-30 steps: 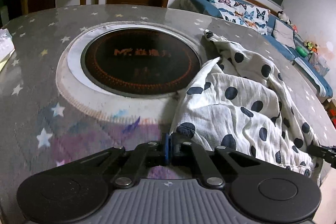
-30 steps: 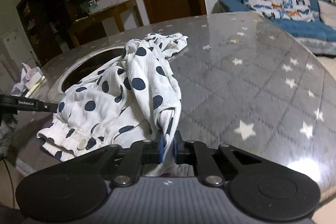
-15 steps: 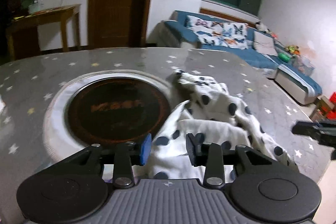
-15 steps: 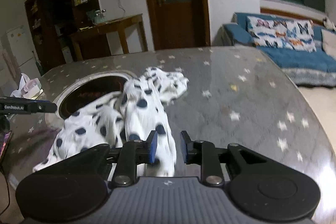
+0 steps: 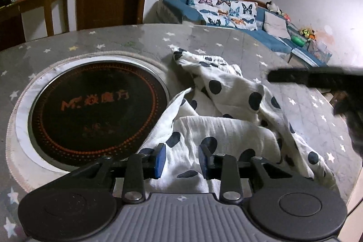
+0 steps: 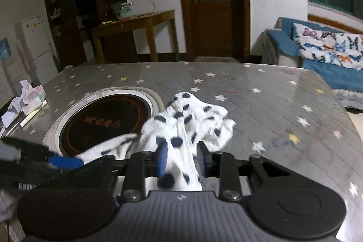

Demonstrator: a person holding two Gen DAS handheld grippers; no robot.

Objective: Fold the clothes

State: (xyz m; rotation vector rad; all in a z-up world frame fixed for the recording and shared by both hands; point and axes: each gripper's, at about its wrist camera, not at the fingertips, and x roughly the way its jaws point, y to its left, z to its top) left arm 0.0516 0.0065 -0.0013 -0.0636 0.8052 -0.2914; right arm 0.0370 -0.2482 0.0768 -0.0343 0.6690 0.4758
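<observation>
A white garment with dark polka dots [image 5: 229, 128] lies crumpled on the grey star-patterned table [image 5: 127, 40], beside the round cooktop. My left gripper [image 5: 181, 161] hangs open above the garment's near edge, its blue pads apart and not pressing on the cloth. In the right wrist view the same garment [image 6: 188, 115] shows through the gap of my right gripper [image 6: 181, 159], whose jaws are opening, clear of the fabric. The right gripper's dark body [image 5: 306, 76] juts in from the right of the left wrist view. The left gripper [image 6: 45, 158] appears at the lower left of the right wrist view.
A black round cooktop [image 5: 97, 110] is set into the table left of the garment. A tissue box [image 6: 31, 99] and papers sit at the table's far left edge. A blue sofa [image 5: 226, 13] and a wooden side table [image 6: 136, 24] stand beyond the table.
Both grippers were shut on the garment's near edge a second ago. They have opened, let it go and drawn back, and the garment now lies loose on the table.
</observation>
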